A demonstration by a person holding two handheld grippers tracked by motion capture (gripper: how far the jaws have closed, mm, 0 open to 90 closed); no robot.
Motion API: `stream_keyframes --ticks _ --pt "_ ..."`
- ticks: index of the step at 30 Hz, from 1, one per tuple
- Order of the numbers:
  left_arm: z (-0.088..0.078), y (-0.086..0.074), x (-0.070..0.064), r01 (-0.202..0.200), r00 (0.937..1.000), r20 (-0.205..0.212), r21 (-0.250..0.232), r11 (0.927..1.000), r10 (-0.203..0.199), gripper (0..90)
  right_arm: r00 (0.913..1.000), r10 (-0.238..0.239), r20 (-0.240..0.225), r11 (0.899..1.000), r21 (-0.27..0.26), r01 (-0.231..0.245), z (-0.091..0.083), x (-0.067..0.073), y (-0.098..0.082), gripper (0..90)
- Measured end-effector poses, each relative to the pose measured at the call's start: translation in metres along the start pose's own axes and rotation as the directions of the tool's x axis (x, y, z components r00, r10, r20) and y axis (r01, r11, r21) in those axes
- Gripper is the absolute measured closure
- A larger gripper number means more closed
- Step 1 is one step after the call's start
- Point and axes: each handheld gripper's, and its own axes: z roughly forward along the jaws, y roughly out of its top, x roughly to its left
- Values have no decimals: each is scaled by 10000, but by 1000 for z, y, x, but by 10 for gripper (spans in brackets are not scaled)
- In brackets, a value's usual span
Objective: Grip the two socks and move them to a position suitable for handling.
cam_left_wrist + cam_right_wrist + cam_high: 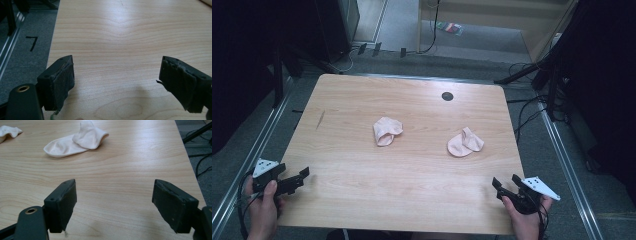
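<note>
Both grippers gape empty, left gripper (294, 181) at the table's (412, 170) near-left corner, right gripper (506, 186) at its near-right; two socks (387, 131) (465, 142) lie mid-table, well apart from them.

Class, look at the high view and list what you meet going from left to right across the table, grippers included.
Left gripper → left sock → dark round hole in the table → right sock → right gripper.

path R tool (507, 183) → R sock (465, 143): bare tabletop (412, 175) | L sock (386, 131): same
</note>
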Motion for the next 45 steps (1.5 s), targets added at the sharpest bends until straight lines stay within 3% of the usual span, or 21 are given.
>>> stream_keyframes --ticks 8,12,15,20,28,36,45 --pt "0 0 0 41 10000 -29 -53 10000 -41 138 9998 119 153 9998 -134 -117 -4 2 4 172" --pt "-1 0 0 70 10000 1 -95 9999 -70 138 9997 246 12 9996 -131 -246 -6 5 12 143" --pt "0 0 1 118 9999 -12 -109 9999 -118 138 9998 -191 70 9998 -75 192 -4 13 21 139" --pt "0 0 0 92 9999 -41 -75 9999 -93 138 9986 -437 -296 9990 -5 437 3 28 40 129" --pt "0 0 0 130 9999 -10 -52 9999 -130 138 9900 -1088 -904 9932 321 1120 36 52 71 105" --pt "0 0 1 135 9999 11 -29 9999 -135 138 9826 -1643 -862 9829 692 1704 74 70 84 118" --pt "0 0 1 114 9999 30 -13 9999 -114 138 9865 -1434 -793 9787 1363 1533 110 73 82 126"
